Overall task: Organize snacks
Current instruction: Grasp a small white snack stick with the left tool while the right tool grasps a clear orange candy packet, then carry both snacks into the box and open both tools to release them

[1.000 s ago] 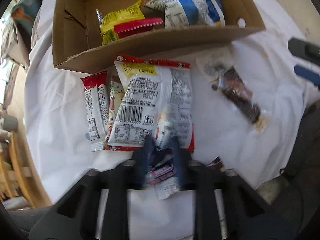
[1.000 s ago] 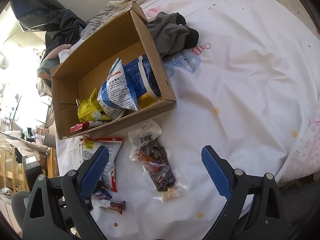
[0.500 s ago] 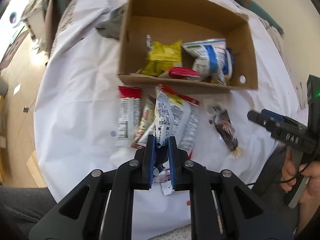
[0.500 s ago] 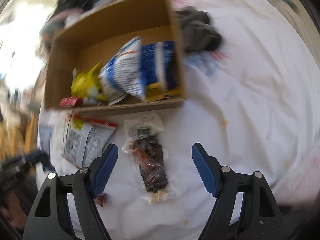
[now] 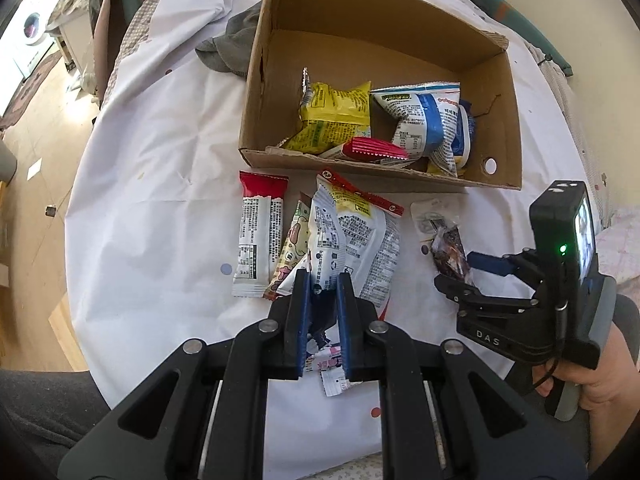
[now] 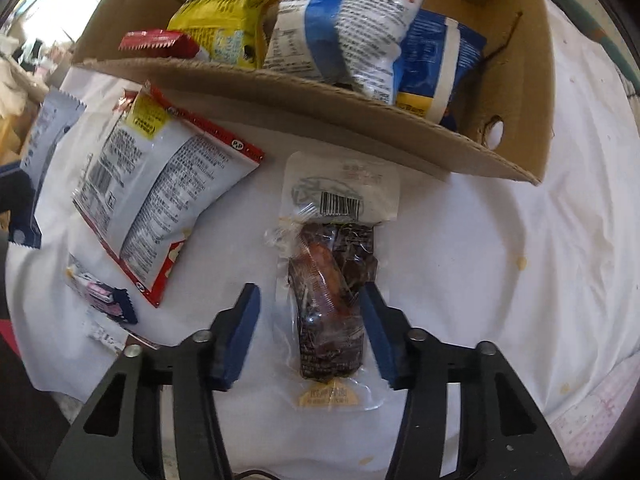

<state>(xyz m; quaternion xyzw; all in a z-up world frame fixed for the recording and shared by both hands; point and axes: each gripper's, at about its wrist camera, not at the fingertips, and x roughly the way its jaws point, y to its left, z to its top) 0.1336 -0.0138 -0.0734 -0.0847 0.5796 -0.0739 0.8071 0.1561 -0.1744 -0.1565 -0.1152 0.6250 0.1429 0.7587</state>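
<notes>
Hiding a small packet's [image 5: 324, 316] top, left tongs [image 5: 323, 284] grip it; right tongs [image 6: 310, 300], closing, straddle clear pouch [image 6: 334, 276]

1. A box [image 5: 496, 168] of matt brown corrugated cardboard is showing a rough, torn edge.
2. Glossy plastic-film snack bags [image 5: 424, 128] are lying crinkled inside it.
3. A clear, shiny plastic pouch [image 6: 332, 280] is reflecting light, with a paper-like printed label at its top.
4. A white cloth sheet [image 5: 160, 184], matt and creased, is lying under everything.
5. The fingers [image 6: 244, 332] are wearing matt blue rubbery pads on black plastic arms with bright metal screws.
</notes>
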